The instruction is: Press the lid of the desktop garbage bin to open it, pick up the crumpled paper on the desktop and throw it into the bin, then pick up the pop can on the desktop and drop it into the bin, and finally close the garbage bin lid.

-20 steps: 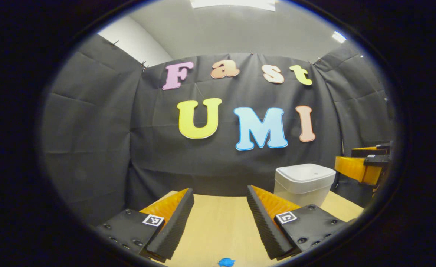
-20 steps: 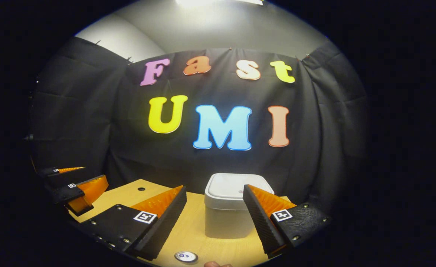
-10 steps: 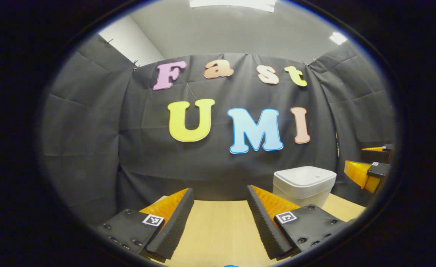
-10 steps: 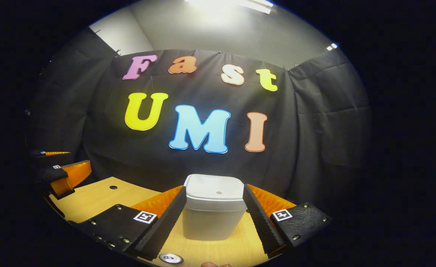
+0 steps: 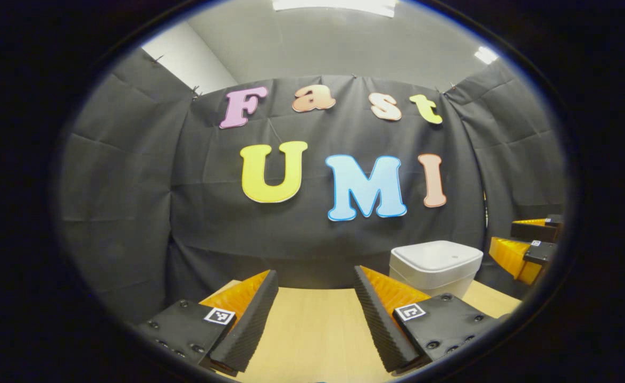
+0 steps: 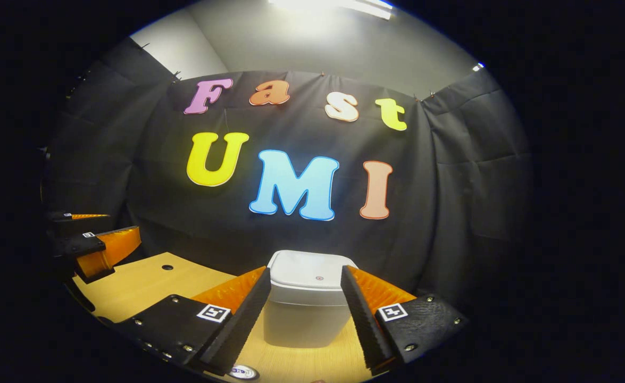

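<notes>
In the left gripper view, our left gripper (image 5: pixel 315 314) is wide open and holds nothing; the bin (image 5: pixel 435 265) sits at the lower right, lid shut.

In the right gripper view, our open, empty right gripper (image 6: pixel 304 311) frames the bin (image 6: pixel 302 311). We think pressing the lid (image 6: pixel 312 276) comes next.

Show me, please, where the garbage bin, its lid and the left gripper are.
garbage bin (image 6: pixel 299 324), right gripper view, front wall.
lid (image 6: pixel 309 274), right gripper view, flat top.
left gripper (image 5: pixel 315 314), left gripper view, midway between its fingertips.
</notes>
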`<act>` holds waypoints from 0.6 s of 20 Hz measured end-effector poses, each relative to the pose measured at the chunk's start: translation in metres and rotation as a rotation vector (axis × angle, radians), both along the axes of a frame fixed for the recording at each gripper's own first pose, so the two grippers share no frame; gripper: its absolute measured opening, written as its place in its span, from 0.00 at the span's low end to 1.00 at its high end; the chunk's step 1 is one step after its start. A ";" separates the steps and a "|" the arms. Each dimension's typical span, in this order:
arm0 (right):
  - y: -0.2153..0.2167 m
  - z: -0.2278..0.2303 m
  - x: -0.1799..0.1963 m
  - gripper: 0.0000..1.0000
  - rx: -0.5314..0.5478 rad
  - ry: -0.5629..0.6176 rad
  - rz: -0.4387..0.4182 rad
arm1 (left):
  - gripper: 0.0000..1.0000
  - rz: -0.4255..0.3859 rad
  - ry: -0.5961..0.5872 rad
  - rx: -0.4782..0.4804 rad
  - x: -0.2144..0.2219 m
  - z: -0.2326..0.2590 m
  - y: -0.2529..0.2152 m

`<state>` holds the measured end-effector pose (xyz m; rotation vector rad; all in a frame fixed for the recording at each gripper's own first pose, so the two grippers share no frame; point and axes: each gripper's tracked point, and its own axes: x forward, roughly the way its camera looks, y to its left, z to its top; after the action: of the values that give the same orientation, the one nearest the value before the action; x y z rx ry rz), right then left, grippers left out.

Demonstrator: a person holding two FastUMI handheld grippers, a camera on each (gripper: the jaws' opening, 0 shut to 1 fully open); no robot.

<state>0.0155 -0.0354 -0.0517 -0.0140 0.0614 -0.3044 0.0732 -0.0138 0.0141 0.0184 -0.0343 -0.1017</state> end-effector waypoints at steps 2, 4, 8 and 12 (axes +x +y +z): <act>-0.002 -0.003 0.000 0.85 0.005 -0.003 0.003 | 0.97 -0.002 0.001 0.008 -0.001 -0.001 -0.004; -0.003 -0.009 0.001 0.63 0.008 0.012 0.010 | 0.97 -0.003 0.004 0.010 -0.001 -0.002 -0.008; -0.005 -0.016 -0.001 0.33 0.032 0.019 -0.007 | 0.97 -0.010 0.014 0.021 -0.005 -0.006 -0.015; -0.017 -0.018 -0.003 0.07 0.069 0.000 -0.051 | 0.97 -0.024 0.016 0.032 -0.008 -0.007 -0.024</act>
<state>0.0124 -0.0522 -0.0692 0.0557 0.0721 -0.3532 0.0648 -0.0380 0.0067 0.0494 -0.0171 -0.1265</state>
